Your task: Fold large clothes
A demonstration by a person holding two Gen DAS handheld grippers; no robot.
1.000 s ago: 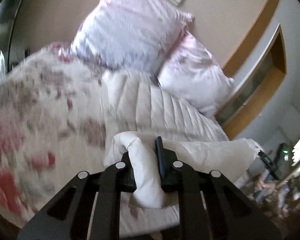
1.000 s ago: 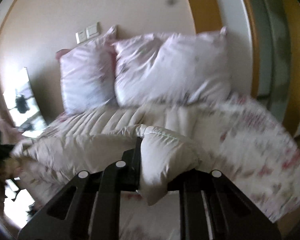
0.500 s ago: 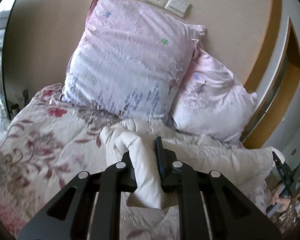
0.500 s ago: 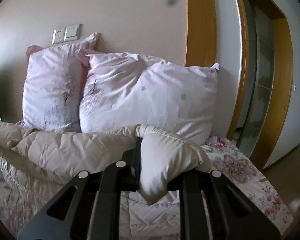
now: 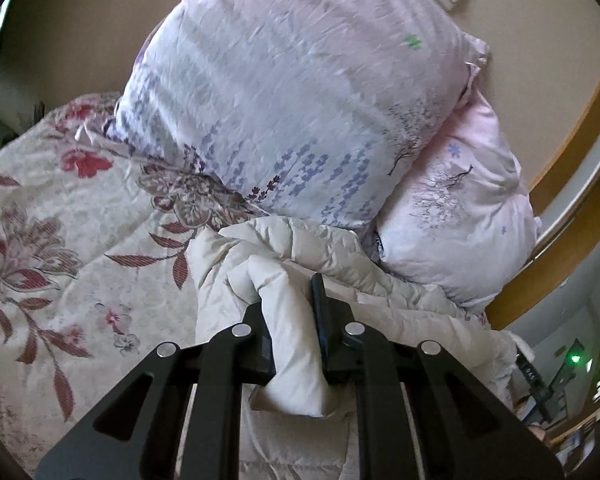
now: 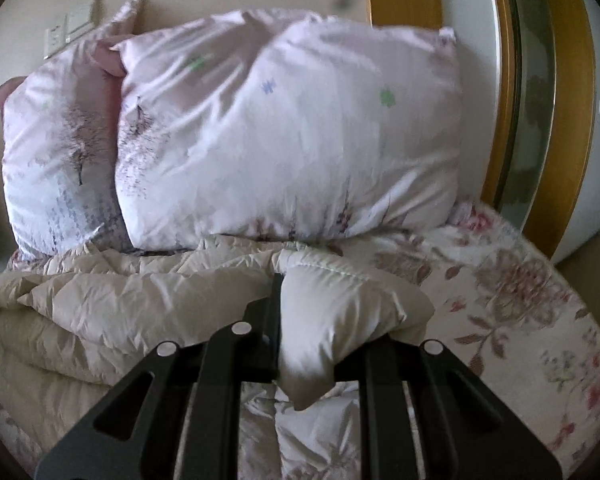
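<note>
Pillows [image 5: 300,92] nearer, coat [image 5: 292,332] clamped in gripper [image 5: 290,316]

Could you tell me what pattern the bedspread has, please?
Cream bedspread with red and maroon flowers and leaves; clearest in the left wrist view.

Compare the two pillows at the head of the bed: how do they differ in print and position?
In the left wrist view, the front pillow carries rows of lavender-blue sprigs along its lower part and overlaps the back pillow. The back pillow is pinker, with thin dark branch motifs, and is partly hidden. Both are pale, lean upright at the wall and touch the cream padded coat.
</note>
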